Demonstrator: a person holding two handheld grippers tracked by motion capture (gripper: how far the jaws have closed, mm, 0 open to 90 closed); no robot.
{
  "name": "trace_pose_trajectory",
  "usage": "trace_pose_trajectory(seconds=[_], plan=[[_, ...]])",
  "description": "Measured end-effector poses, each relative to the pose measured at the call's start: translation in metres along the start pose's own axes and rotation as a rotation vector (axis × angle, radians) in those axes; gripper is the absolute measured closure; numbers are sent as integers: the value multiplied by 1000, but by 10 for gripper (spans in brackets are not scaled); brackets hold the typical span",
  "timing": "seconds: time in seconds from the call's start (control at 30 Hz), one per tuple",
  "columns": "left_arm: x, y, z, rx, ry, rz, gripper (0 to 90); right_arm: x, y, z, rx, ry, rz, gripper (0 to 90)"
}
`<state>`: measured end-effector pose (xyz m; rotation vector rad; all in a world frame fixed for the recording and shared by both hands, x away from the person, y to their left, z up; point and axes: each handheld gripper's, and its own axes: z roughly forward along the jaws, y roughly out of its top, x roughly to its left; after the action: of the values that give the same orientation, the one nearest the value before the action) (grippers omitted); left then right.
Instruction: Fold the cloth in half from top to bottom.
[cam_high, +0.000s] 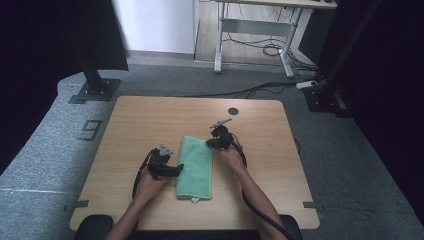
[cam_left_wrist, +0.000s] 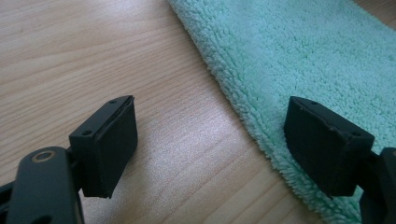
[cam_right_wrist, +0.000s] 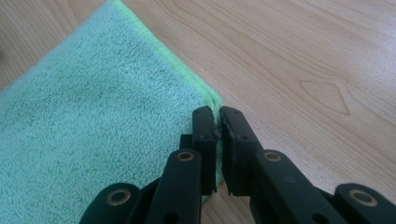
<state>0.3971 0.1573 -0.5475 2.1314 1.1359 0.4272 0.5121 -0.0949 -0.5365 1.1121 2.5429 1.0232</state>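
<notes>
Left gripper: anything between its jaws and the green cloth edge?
Nothing visible does. The left gripper is open, its jaws set either side of the long edge of the green cloth, with bare table between them. The right gripper is shut on the cloth's far corner.

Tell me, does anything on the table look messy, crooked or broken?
Nothing stands out. The mint-green fluffy folded towel lies flat and tidy on the light wooden table, edges straight. The right gripper is pinched on the towel's edge near a corner; the left gripper waits open at its other side.
</notes>
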Motion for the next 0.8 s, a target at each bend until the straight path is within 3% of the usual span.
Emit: trace_pose_trajectory(seconds=[0.43, 0.8], plan=[[0, 0, 0, 1, 1, 3, 173, 4, 4, -5, 35, -23, -37, 839], [-1, 0, 0, -1, 8, 0, 173, 13, 14, -33, -28, -4, -68, 840]])
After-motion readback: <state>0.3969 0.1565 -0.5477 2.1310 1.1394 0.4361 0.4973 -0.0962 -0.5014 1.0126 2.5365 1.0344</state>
